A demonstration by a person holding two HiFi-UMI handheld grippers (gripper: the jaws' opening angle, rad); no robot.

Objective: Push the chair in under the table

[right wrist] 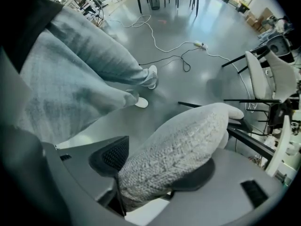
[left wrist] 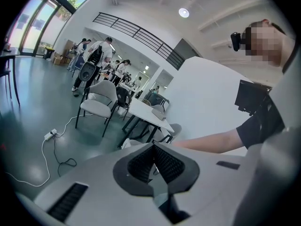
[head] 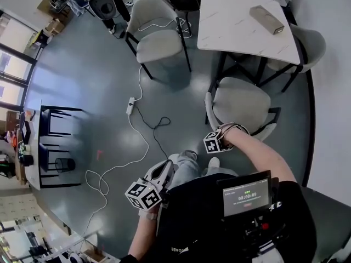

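So this is right at the push step: the right gripper is down on the light grey, nubbly-fabric chair with thin black legs, jaws either side of the top edge of its padded backrest. It looks clamped on, though one pad shows mostly bare in the right gripper view, so I can't swear how hard it's biting. The left gripper has its jaws together on nothing and hangs off by the person's hip, well away from the job. The chair faces the white rectangular stone-look table, with the seat mostly out in the open and only its front edge near the table's black crossed legs, so I'd say the job's barely begun. The next move needs a straight shove along the floor toward the table, keeping the chair square so its front legs slip between the table's legs and don't knock them. Room-wise, there's a matching grey chair tucked in at the table's right side and a pale wall close on that side, so drifting right is the bad option. The left has loads of bare grey floor, with another grey chair and a white cable well clear. The person's own feet are just behind the chair.
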